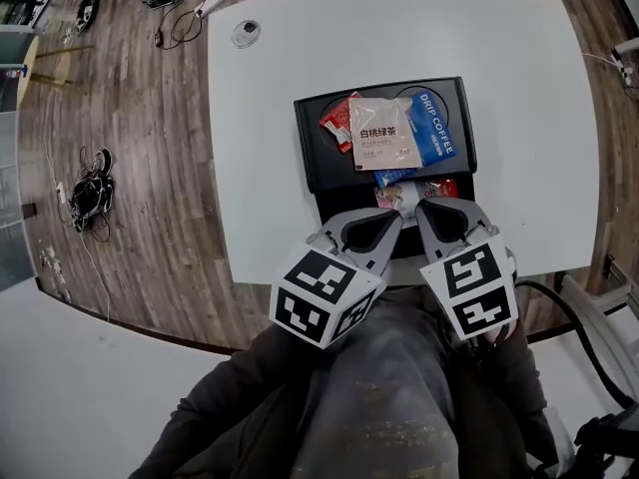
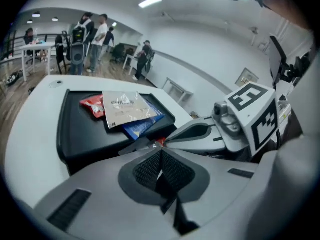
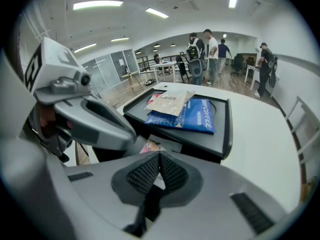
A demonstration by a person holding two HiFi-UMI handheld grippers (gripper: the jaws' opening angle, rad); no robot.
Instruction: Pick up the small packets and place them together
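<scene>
Black tray (image 1: 315,158) sits mid-frame on the white surface (image 1: 260,118), carrying a red packet (image 1: 336,126), a beige packet (image 1: 384,133) and a blue packet (image 1: 437,128) that overlap. A pinkish packet (image 1: 397,196) lies at its lower edge, at the tips of the left claw (image 1: 398,217) and right claw (image 1: 420,207). Both claws are fully closed; whether either pinches it is unclear.

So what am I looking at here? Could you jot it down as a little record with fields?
Surface: white table
Container: black plastic tray on the table
Pile on tray: beige paper tea packet overlapping blue drip coffee packet and red foil packet
Tray's near edge: small pinkish packet, at the tips of both tools
Left gripper: fingers closed together
Right gripper: fingers closed together
Held: cannot tell whether either pinches the pinkish packet
</scene>
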